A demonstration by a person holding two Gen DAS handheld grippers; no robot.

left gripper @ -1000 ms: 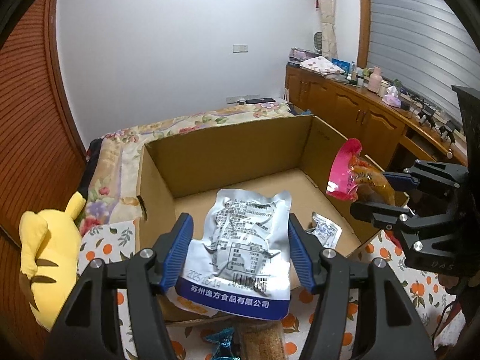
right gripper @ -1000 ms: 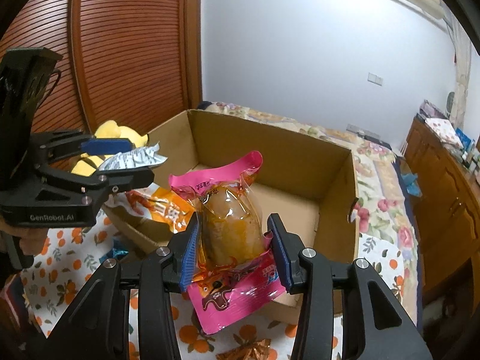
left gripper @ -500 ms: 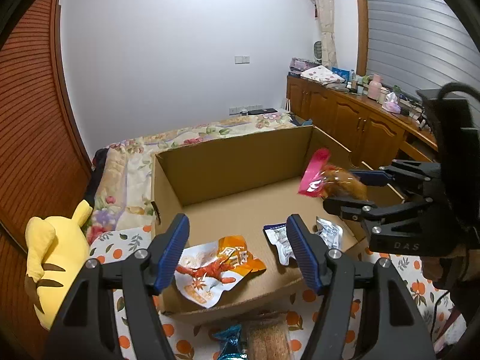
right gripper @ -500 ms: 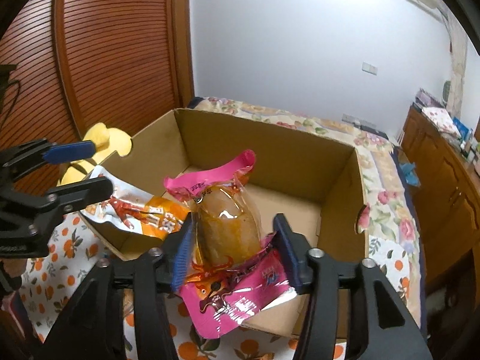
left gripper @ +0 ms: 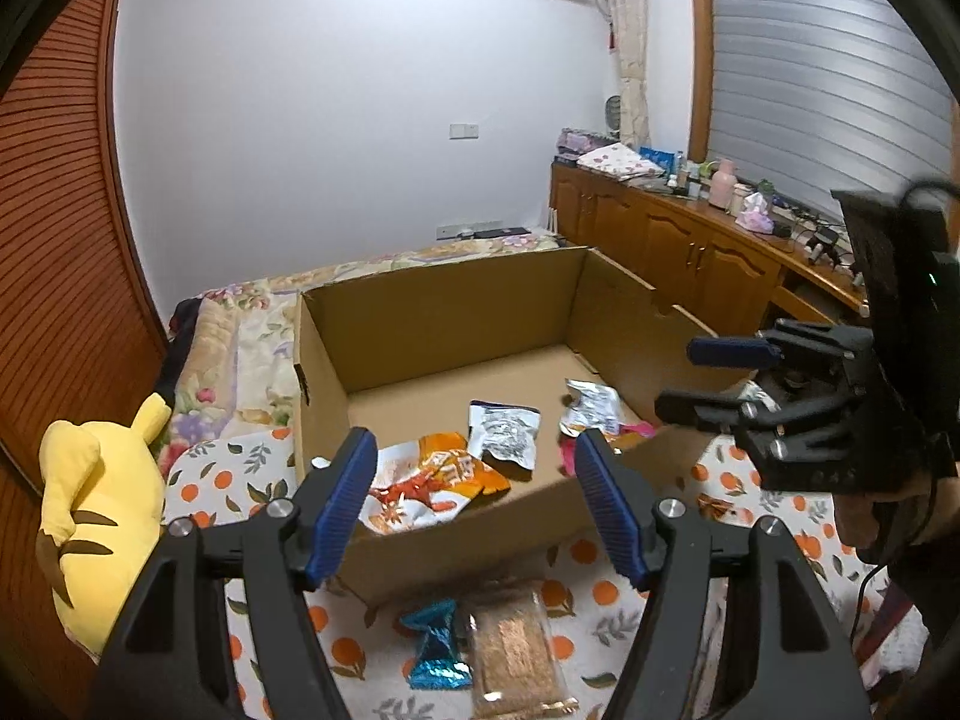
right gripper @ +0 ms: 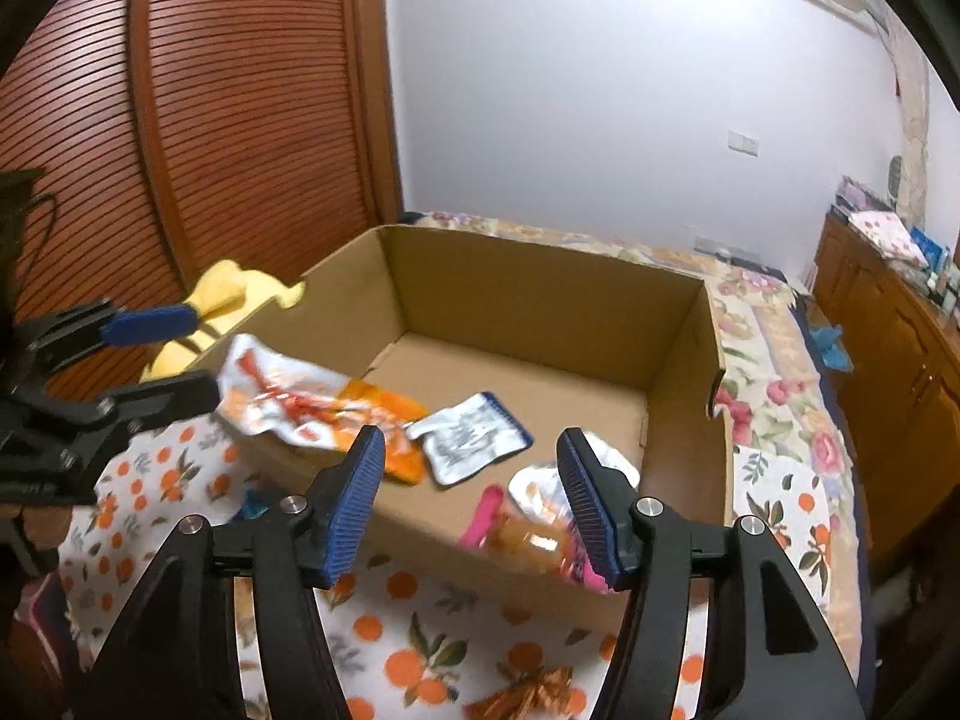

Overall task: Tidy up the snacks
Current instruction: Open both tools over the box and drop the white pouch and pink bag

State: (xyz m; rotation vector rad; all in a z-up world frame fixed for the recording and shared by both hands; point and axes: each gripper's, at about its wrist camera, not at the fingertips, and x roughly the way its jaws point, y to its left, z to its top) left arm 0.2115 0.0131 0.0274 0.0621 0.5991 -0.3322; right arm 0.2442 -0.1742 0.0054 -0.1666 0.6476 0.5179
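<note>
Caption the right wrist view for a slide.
Open right gripper over the cardboard box, pink snack pouch blurred below its jaws.

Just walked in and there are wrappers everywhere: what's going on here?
A person holding a gripper in each hand is dropping snacks into the open brown cardboard box. Both grippers' jaws have just been opening. The left gripper is empty; the silver foil packet with a blue edge lies inside by the orange and white snack bag. The right gripper is open, and the blurred pink-wrapped snack is at the box's near corner.
</note>
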